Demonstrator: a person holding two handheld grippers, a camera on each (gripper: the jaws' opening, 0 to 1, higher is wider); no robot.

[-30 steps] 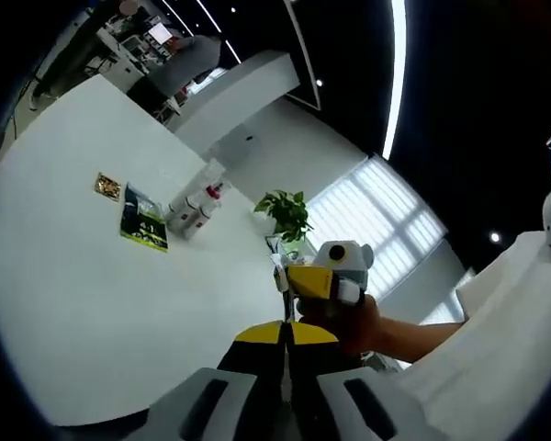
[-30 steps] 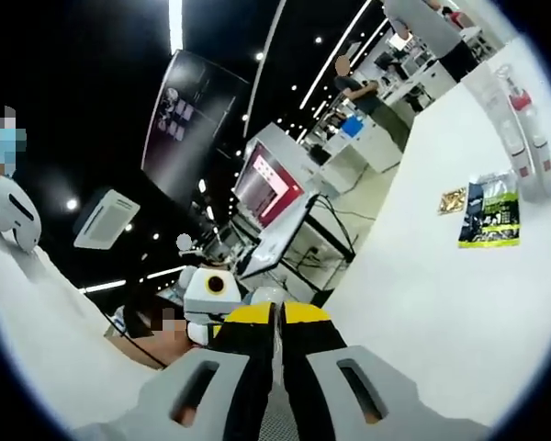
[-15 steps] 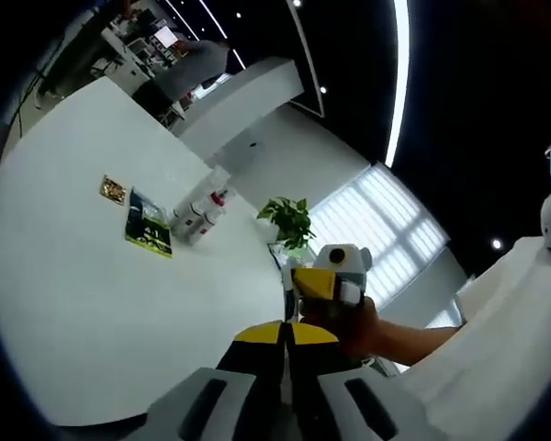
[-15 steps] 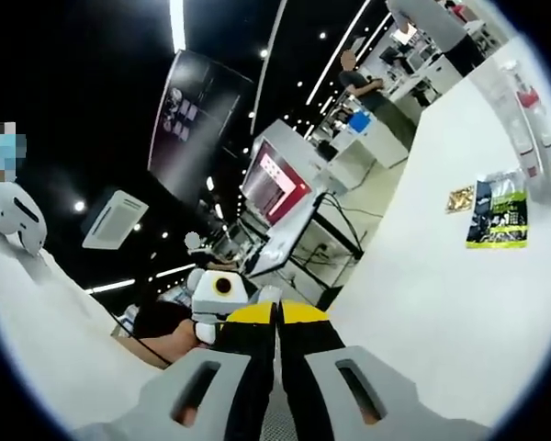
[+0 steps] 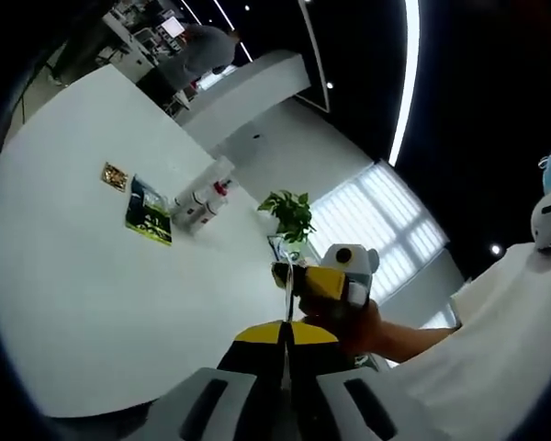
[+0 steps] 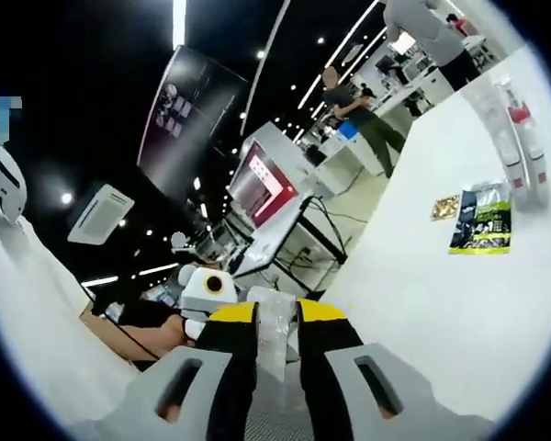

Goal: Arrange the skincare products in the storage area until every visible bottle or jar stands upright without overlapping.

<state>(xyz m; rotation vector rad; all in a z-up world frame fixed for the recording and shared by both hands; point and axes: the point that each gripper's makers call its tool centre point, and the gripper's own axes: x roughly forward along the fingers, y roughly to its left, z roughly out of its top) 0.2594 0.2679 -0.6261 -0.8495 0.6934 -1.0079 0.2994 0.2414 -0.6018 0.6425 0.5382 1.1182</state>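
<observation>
Two white bottles with red caps (image 5: 200,200) lie close together on the white table (image 5: 73,303), far ahead of my left gripper (image 5: 286,333), whose yellow-tipped jaws are pressed shut with nothing in them. The right gripper (image 5: 287,276) hangs in the air just beyond it, held by a hand (image 5: 349,322). In the right gripper view the same bottles (image 6: 512,129) lie at the table's far right. My right gripper (image 6: 275,317) stands open, with a pale blurred shape in the gap that I cannot identify. The left gripper (image 6: 211,296) floats to its left.
A green packet (image 5: 147,213) and a small gold sachet (image 5: 115,175) lie next to the bottles, also seen as the green packet (image 6: 482,220) and gold sachet (image 6: 444,207). A potted plant (image 5: 289,213) stands beyond the table. People (image 6: 358,101) stand among distant desks.
My right gripper's jaws have parted from shut to open. Both views have shifted slightly with the hands. The bottles and packets lie where they were.
</observation>
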